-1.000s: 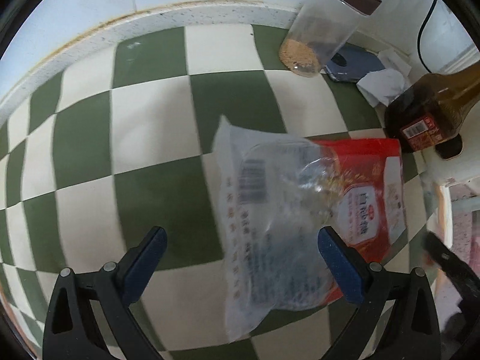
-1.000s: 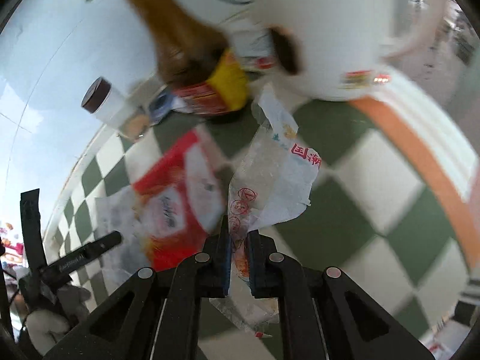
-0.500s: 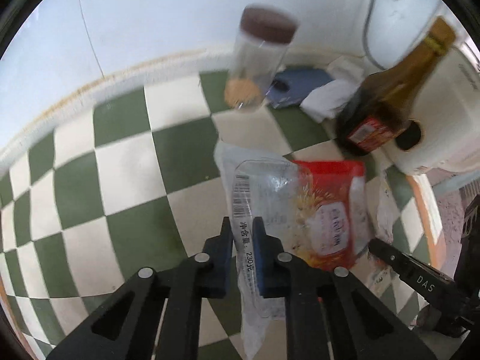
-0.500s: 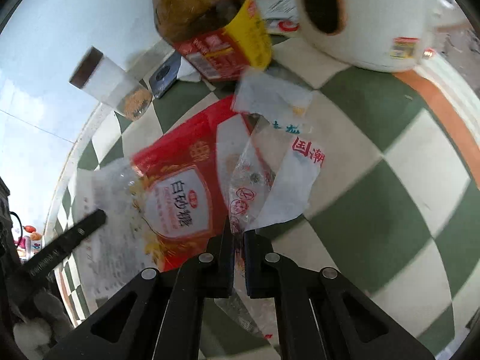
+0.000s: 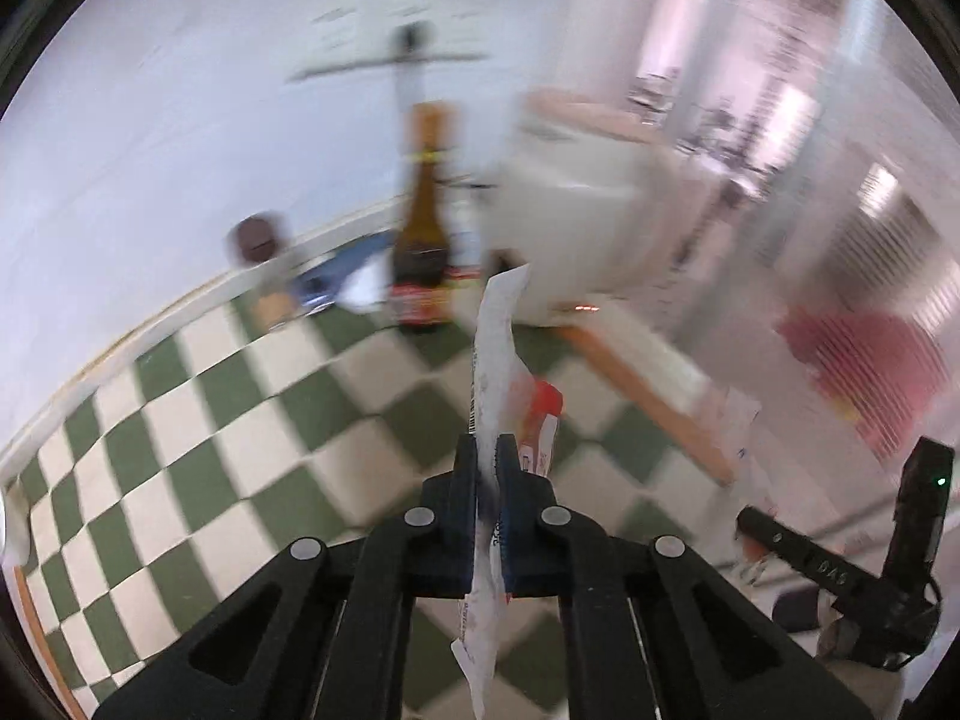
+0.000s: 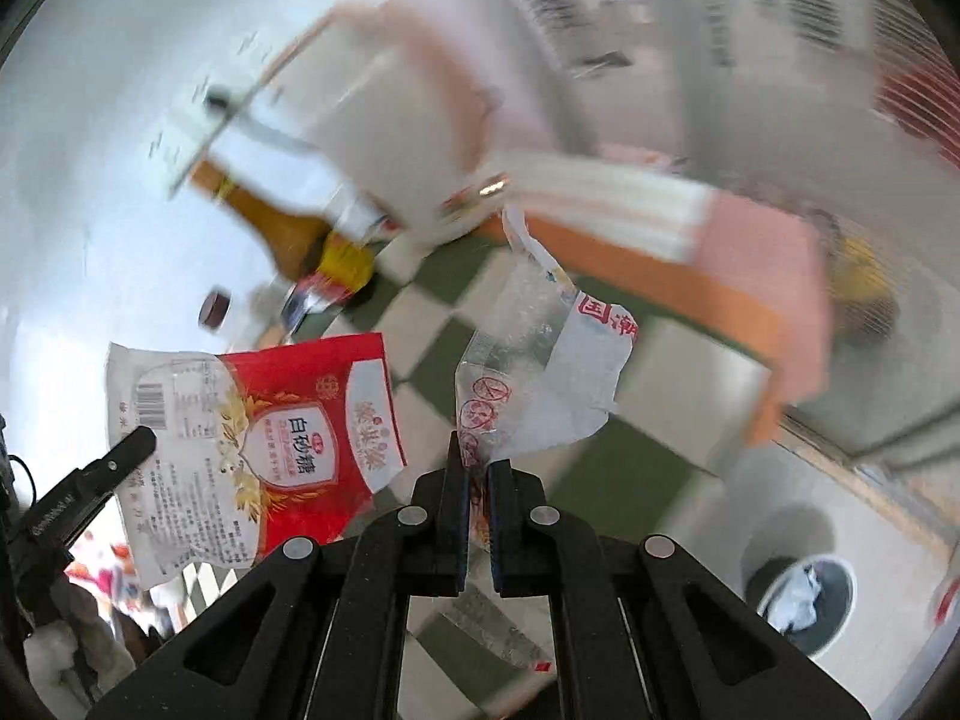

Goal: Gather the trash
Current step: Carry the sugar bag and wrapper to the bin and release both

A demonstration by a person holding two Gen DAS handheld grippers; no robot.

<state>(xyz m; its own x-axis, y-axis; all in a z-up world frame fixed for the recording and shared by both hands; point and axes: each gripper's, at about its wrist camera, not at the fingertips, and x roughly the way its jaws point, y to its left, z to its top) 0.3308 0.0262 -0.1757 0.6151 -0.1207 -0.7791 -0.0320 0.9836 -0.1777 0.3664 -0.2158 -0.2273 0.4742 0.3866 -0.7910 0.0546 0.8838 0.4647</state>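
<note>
The left hand-held gripper [image 5: 487, 462] is clenched on the red sugar bag [image 6: 252, 438]; the right hand-held gripper [image 6: 474, 468] grips a clear wrapper [image 6: 540, 372] above the checkered desk [image 5: 240, 420].

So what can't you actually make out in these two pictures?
- Brown bottle label: left wrist view, motion blur.
- White appliance: both views, smeared.
- Bin contents: right wrist view, small, near the edge.
- Sugar bag: left wrist view, seen edge-on in the left gripper.

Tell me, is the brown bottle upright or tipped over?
Upright: the brown bottle stands on the checkered counter, neck pointing up.
</note>
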